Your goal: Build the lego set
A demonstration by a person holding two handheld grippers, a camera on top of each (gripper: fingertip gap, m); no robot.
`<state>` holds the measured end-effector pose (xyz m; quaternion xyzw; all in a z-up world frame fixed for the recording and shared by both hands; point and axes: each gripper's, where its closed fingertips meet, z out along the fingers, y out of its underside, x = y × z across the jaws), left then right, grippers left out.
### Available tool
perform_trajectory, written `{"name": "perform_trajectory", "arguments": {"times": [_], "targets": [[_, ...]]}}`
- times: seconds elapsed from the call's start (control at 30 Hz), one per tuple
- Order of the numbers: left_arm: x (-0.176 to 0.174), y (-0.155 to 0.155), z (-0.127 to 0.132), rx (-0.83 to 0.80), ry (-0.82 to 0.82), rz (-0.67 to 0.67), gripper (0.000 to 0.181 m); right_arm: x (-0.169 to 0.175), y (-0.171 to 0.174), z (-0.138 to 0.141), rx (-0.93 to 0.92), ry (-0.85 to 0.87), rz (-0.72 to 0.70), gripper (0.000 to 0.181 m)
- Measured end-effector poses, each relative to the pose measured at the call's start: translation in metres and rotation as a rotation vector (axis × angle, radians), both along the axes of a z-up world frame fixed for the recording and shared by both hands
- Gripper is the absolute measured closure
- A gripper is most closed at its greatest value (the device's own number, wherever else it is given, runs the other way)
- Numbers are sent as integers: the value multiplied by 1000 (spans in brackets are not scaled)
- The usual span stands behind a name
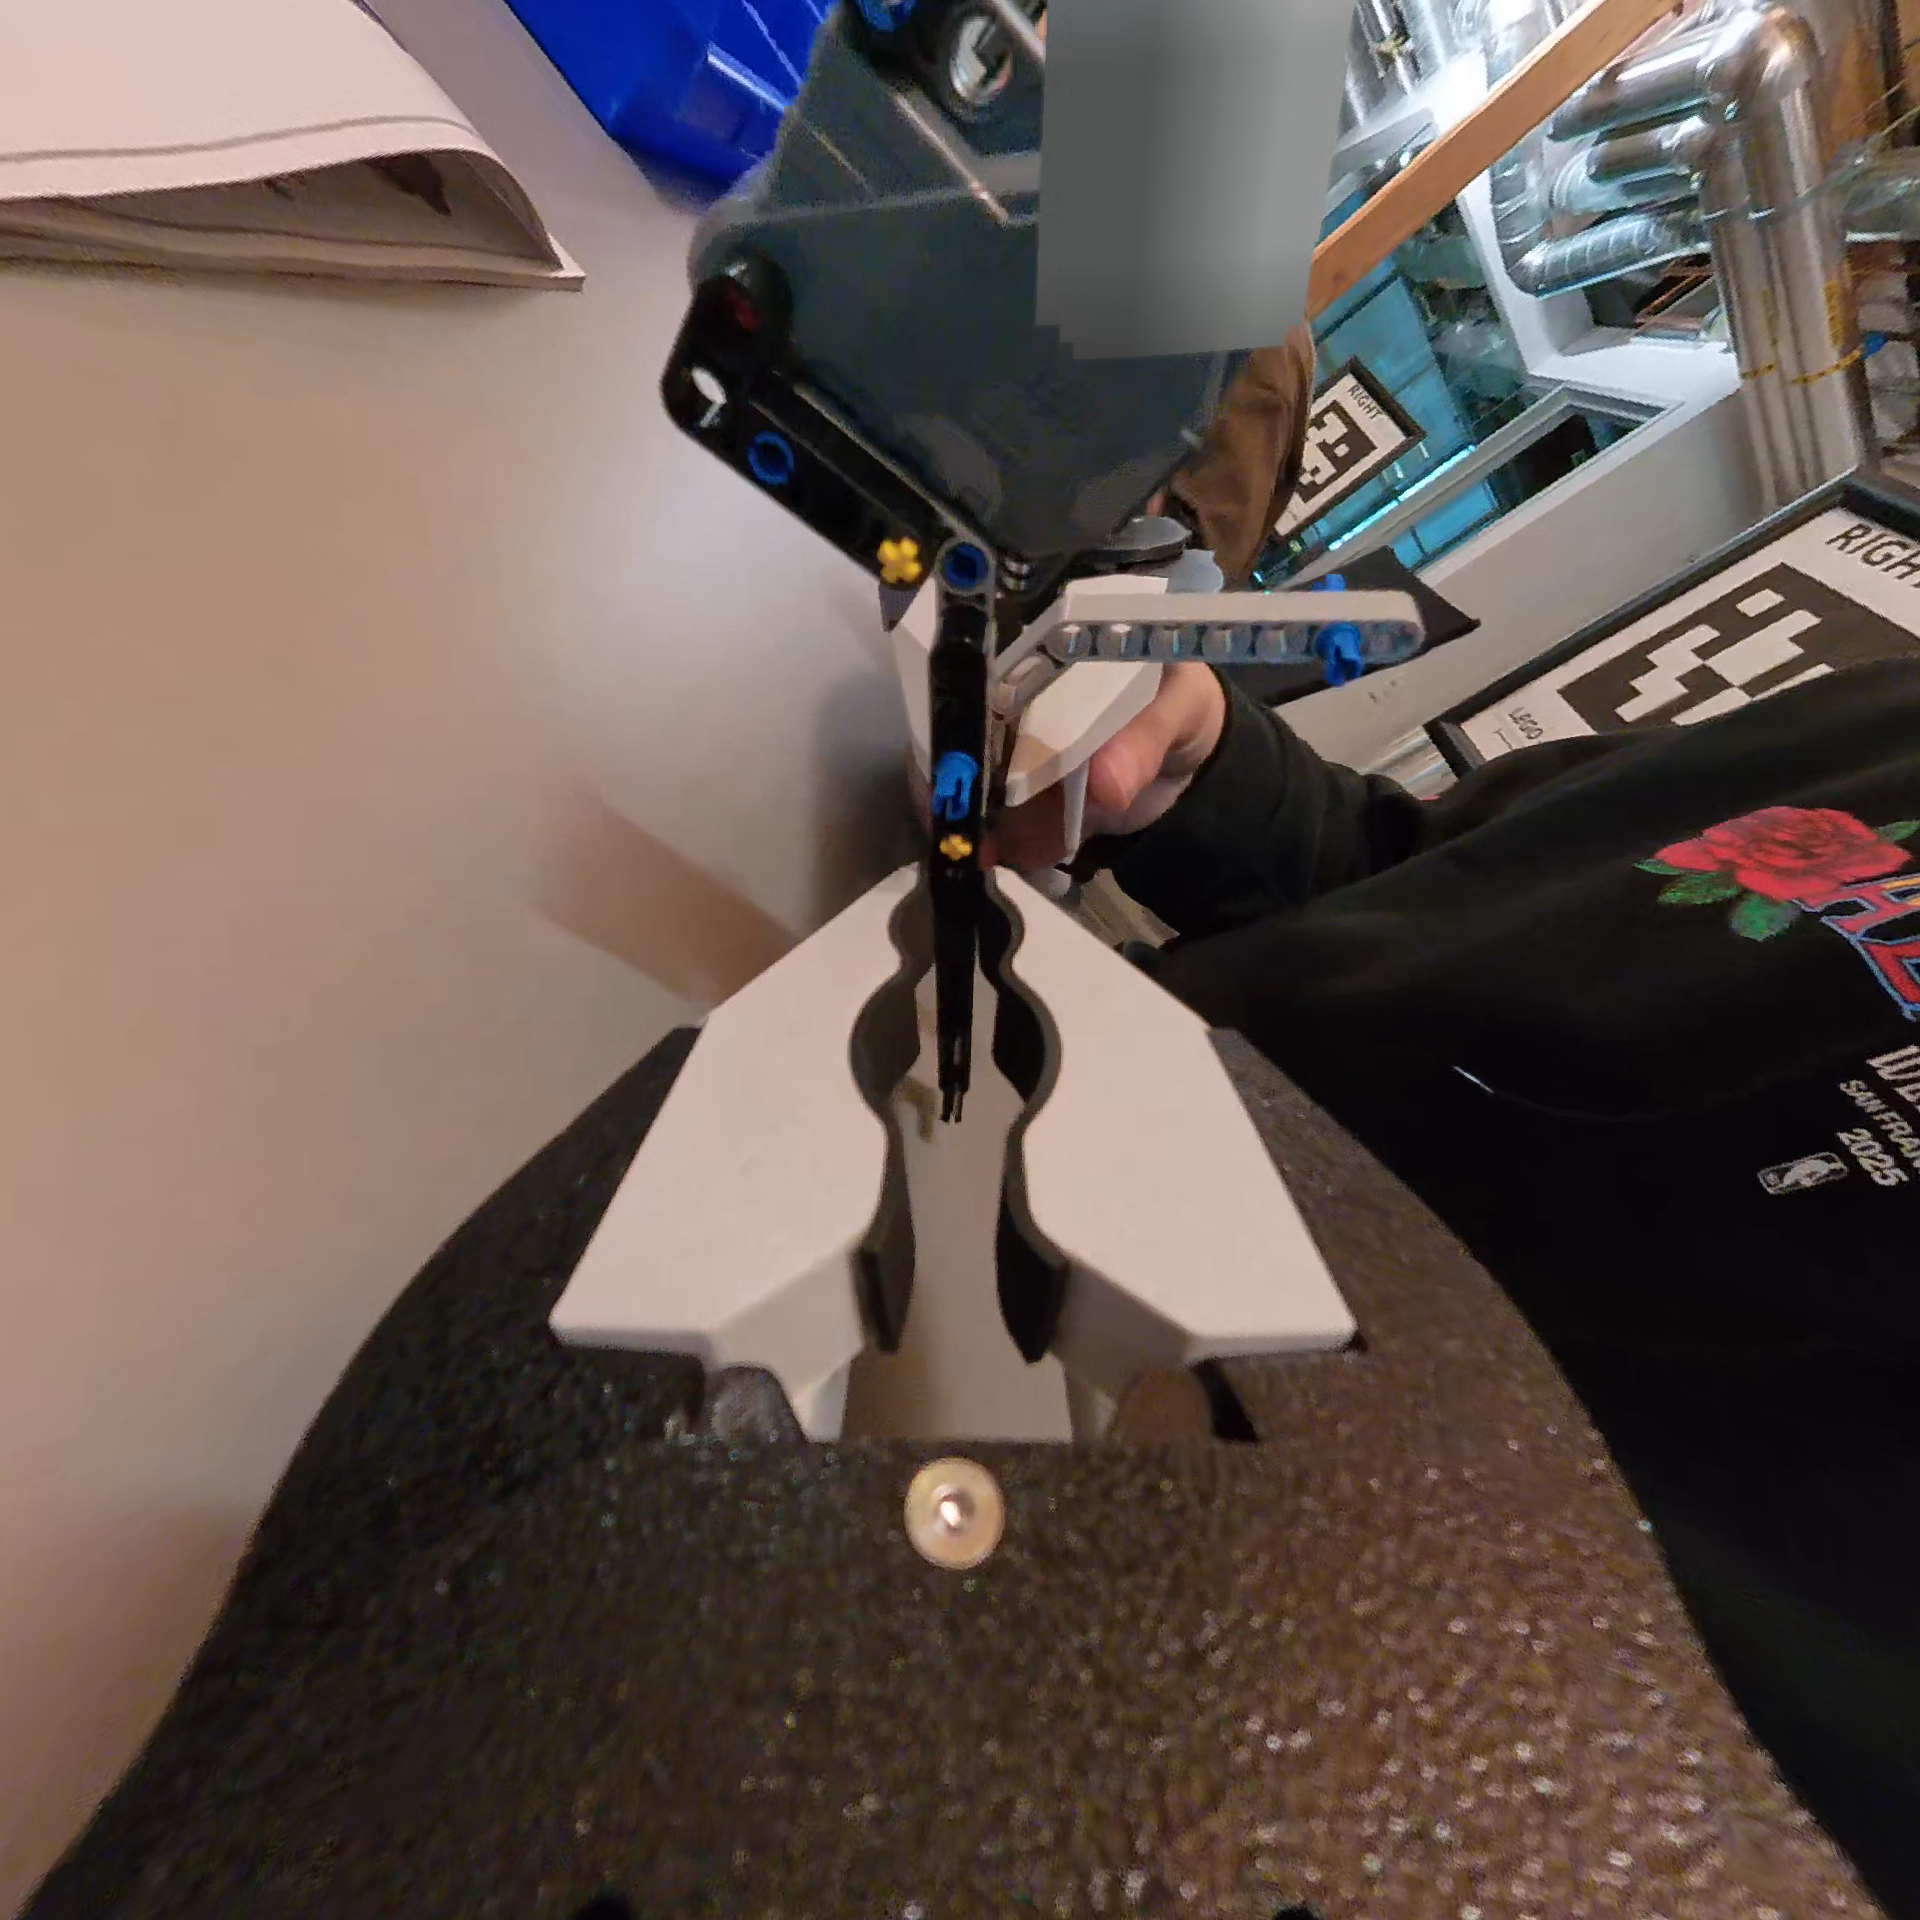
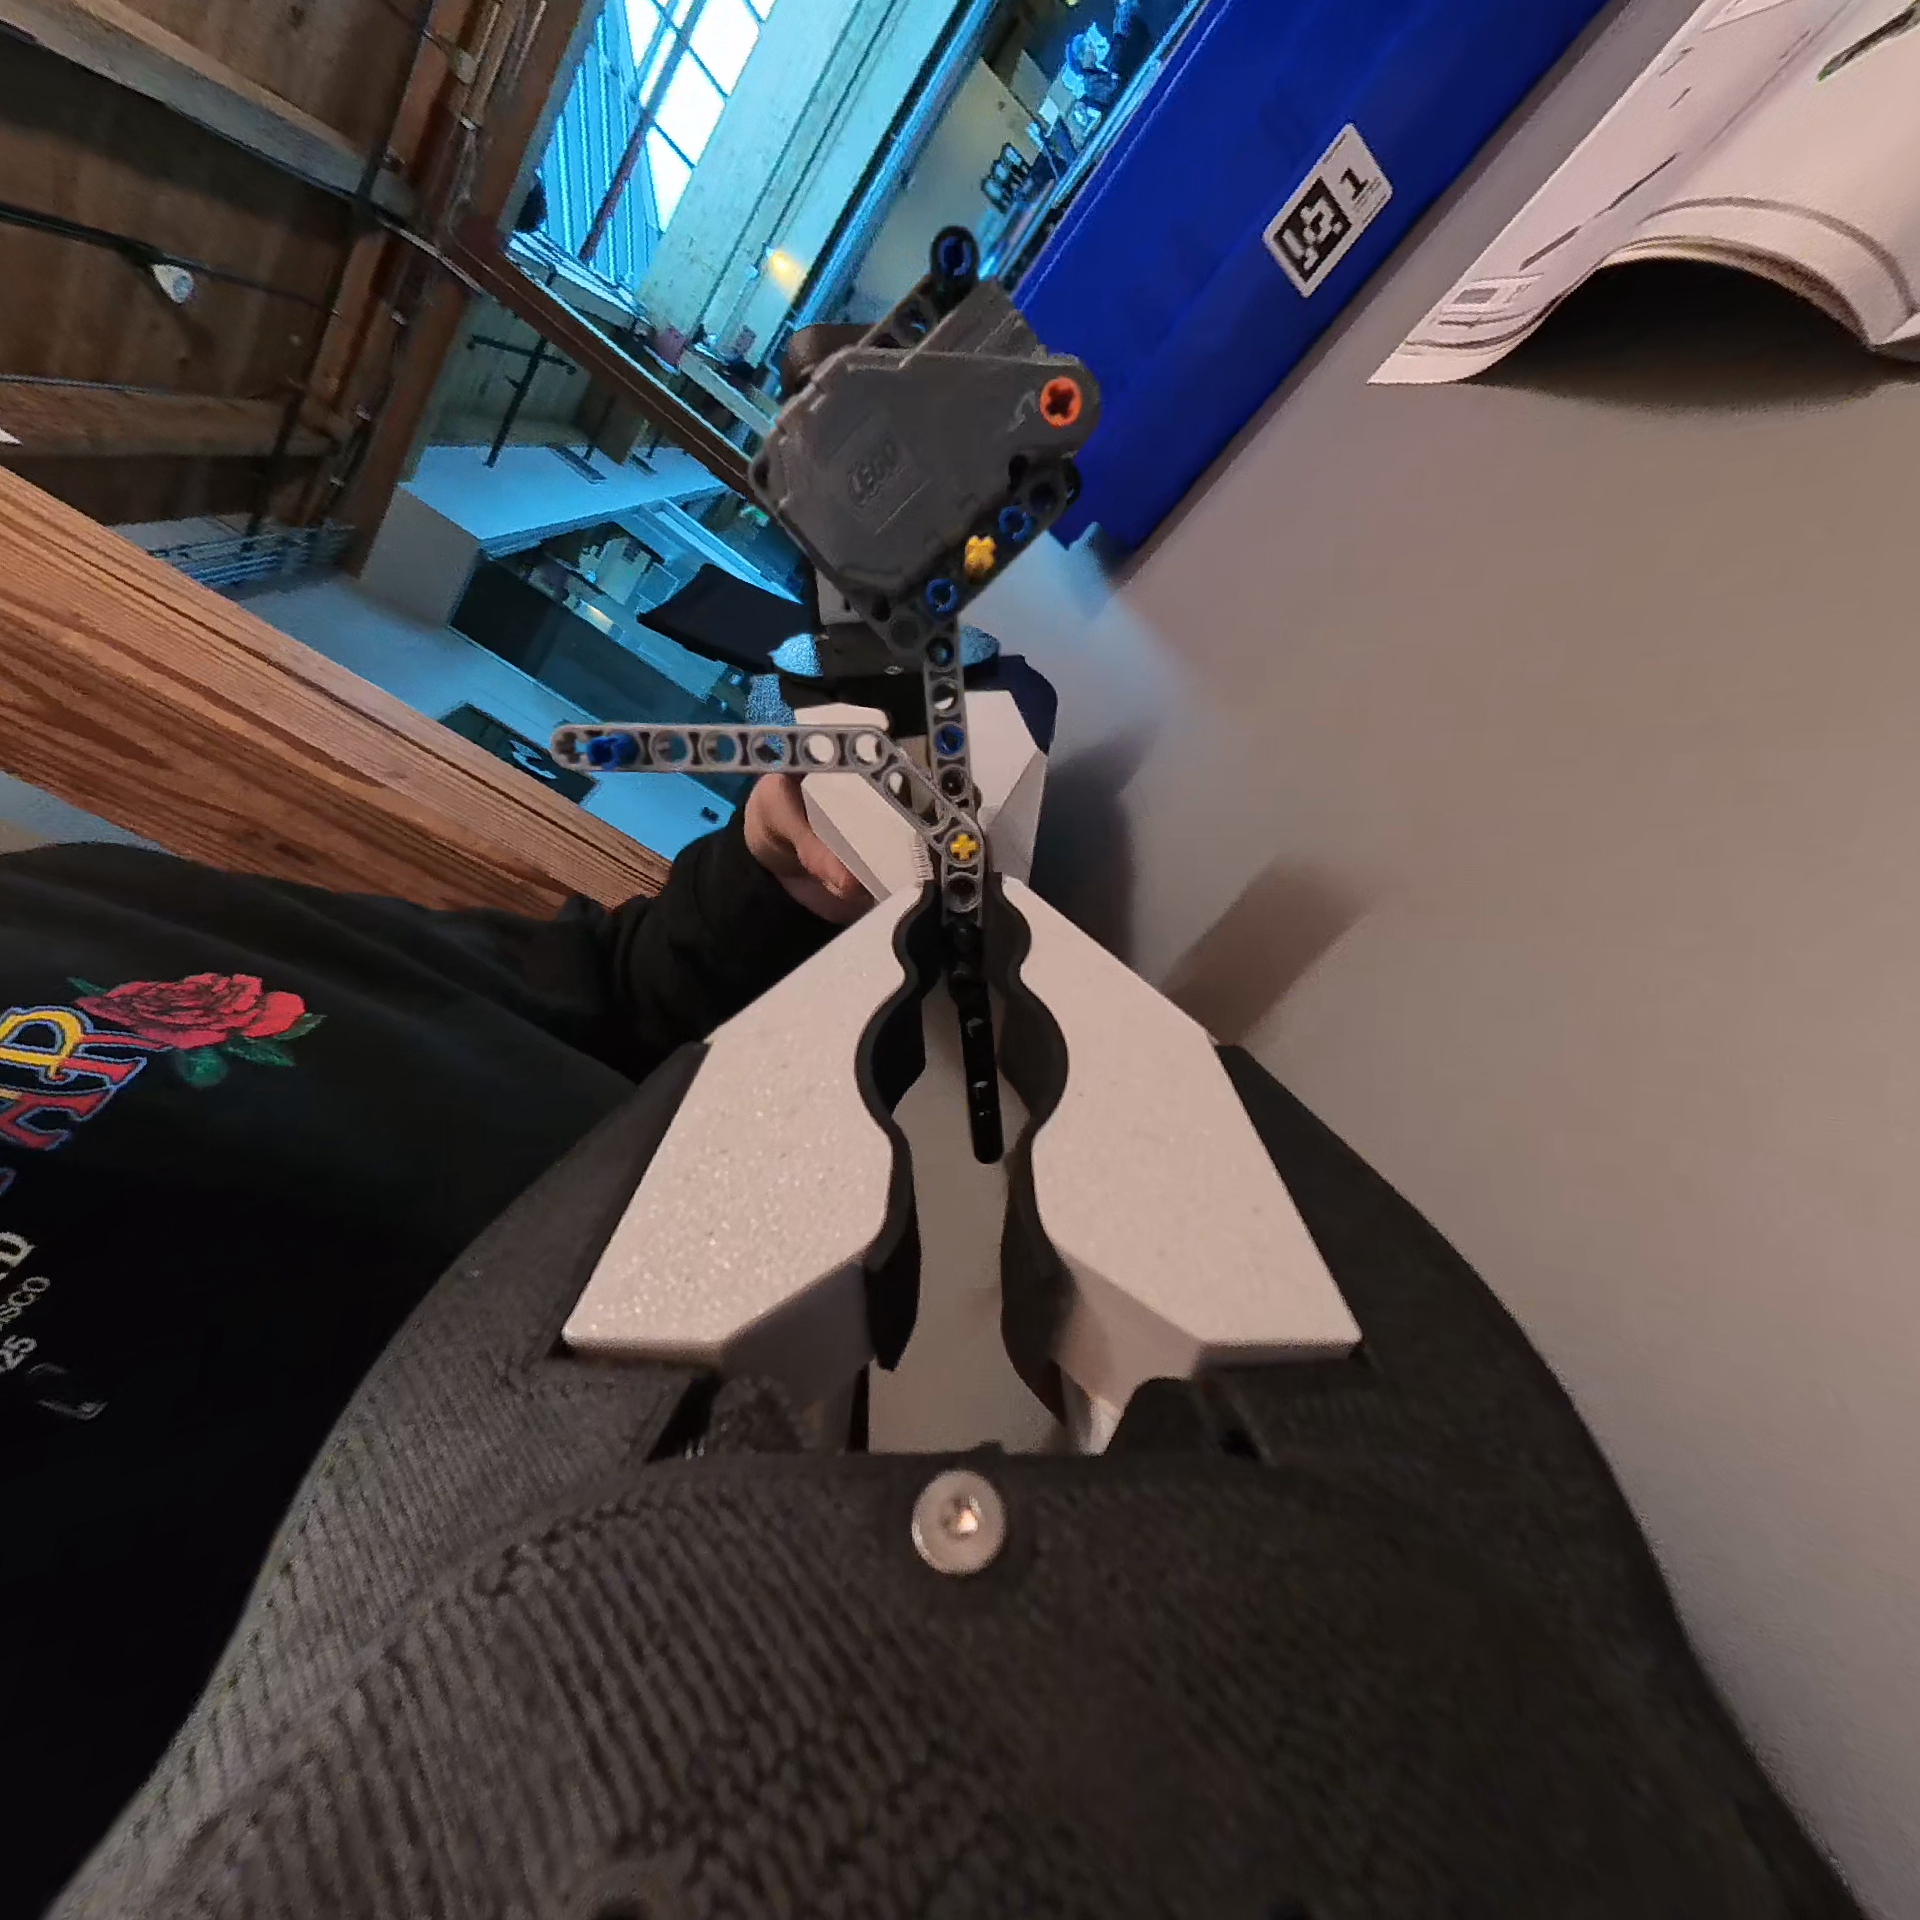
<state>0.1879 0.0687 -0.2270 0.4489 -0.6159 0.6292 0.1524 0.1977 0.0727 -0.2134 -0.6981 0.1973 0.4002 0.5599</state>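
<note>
You had the lego assembly lifted clear of the grey table (image 2: 1558, 831), pinched from both sides. Your left gripper (image 1: 954, 904) was closed narrowly on the black beam (image 1: 956, 935) that hangs below the dark grey motor block (image 1: 966, 343), and your right gripper (image 2: 966, 914) was clamped just as narrowly on the same stem, seen there as a grey-and-black beam (image 2: 961, 883) under the motor block (image 2: 914, 468).

The risk I judged from there: both grips sat low on one thin beam, well below the heavy motor block. Any twist between your two hands could have popped a pin joint or swung the block sideways. The bent grey liftarm (image 2: 748, 750) stuck out from the stem toward your body, unsupported, and could have snagged your black sleeve (image 2: 665, 945).

Counted: one motor block, one bent liftarm, one orange axle socket (image 2: 1060, 400) on the block, two yellow axle ends (image 2: 964, 846), and at least four blue pins (image 1: 954, 781), though blur hid some. Beyond the motor block lay one blue bin (image 2: 1195, 312) and one open instruction booklet (image 2: 1714, 208).
</note>
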Motion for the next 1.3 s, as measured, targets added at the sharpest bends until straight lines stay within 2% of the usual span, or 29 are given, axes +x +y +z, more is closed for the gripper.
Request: {"name": "perform_trajectory", "arguments": {"times": [0.3, 0.4, 0.57, 0.73, 0.8, 1.17, 1.3], "targets": [[2, 3, 9, -30, -54, 37, 176, 2, 4, 9, 47, 75, 50, 176], [1, 1, 8, -20, -57, 30, 176, 1, 1, 6, 34, 3, 82, 177], [3, 3, 7, -22, -45, 43, 176, -7, 1, 3, 20, -47, 121, 159], [2, 1, 7, -14, -51, 26, 175, -2, 0, 6, 37, -12, 105, 167], [1, 0, 7, -11, -51, 18, 176, -3, 0, 3, 24, -39, 109, 177], [9, 2, 5, 95, -123, 61, 175, 5, 4, 3, 23, -63, 57, 176], [5, 5, 6, 126, -157, 58, 163, 2, 3, 3, 27, -71, 72, 176]]}}
